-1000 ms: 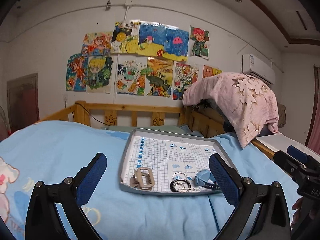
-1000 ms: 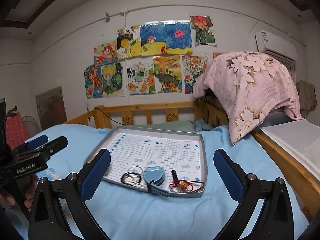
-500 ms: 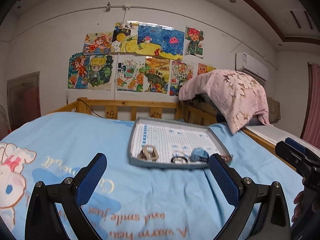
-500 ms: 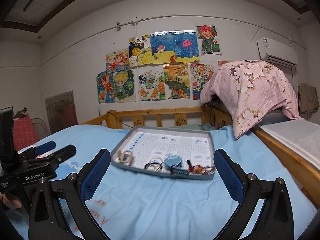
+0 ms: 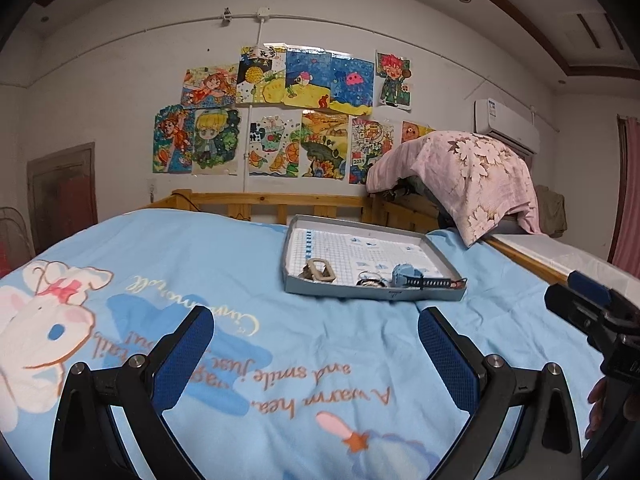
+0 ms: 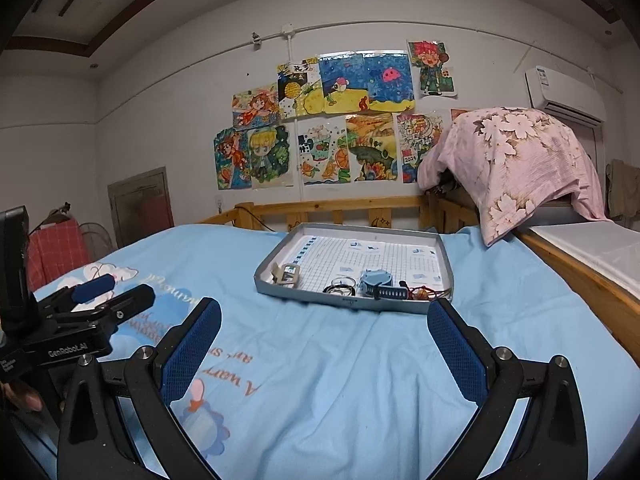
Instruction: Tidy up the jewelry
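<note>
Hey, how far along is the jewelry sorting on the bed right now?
Nothing looks sorted yet. The beige buckle piece, dark rings, blue watch and red string bracelet all crowd the near edge of the shallow grey gridded tray. Nothing is in hand: the left claw and right claw are both open, short of the tray. All of the arranging remains.

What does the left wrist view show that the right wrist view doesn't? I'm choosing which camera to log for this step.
Only the left wrist view shows the bunny print on the bedsheet in full, the right gripper at its right edge, and its own left gripper, open.

Only the right wrist view shows the red string bracelet clearly, plus the checked red cloth at far left.

Both show the grey tray on the blue bedsheet, holding the beige buckle, dark rings and blue watch.
</note>
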Tool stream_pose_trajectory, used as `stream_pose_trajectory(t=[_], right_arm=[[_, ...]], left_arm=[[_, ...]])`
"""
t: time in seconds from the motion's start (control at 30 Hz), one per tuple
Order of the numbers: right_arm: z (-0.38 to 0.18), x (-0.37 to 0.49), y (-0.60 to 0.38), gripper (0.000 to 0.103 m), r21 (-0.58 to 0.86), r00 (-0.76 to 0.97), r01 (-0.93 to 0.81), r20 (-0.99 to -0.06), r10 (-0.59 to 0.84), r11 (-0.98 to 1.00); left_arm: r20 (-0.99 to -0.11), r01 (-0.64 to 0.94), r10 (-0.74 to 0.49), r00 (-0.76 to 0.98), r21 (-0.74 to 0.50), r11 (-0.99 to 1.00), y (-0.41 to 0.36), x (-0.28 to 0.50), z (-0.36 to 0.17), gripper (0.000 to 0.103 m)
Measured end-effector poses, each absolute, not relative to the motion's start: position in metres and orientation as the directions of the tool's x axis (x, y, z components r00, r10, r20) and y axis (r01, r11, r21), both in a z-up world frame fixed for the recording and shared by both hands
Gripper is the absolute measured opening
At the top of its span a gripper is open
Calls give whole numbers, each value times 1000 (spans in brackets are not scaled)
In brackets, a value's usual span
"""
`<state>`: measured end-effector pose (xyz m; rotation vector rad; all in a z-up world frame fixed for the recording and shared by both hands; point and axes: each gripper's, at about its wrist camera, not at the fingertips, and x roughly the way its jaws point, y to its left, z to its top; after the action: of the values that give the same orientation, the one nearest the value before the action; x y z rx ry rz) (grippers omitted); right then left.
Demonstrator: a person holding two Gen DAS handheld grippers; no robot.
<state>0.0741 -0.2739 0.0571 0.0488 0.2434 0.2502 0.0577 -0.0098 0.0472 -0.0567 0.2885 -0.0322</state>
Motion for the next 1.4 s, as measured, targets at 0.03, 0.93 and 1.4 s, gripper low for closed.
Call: stream_pose_trajectory(t=[0.03, 0.93, 1.4], right_arm=[[56, 70, -274, 101, 73, 941, -237, -229, 248, 969], [16, 48, -273, 101, -4, 955, -80, -285, 75, 997], [14, 55, -273, 101, -7, 956, -48, -290, 44, 999]], left_arm=[[-284, 23, -39, 958, -58, 998, -10, 55, 46, 103], [-297, -82, 79, 952, 2, 997, -12, 33, 14, 103], [-288, -123, 123, 950, 19, 992, -10, 41, 13, 103]])
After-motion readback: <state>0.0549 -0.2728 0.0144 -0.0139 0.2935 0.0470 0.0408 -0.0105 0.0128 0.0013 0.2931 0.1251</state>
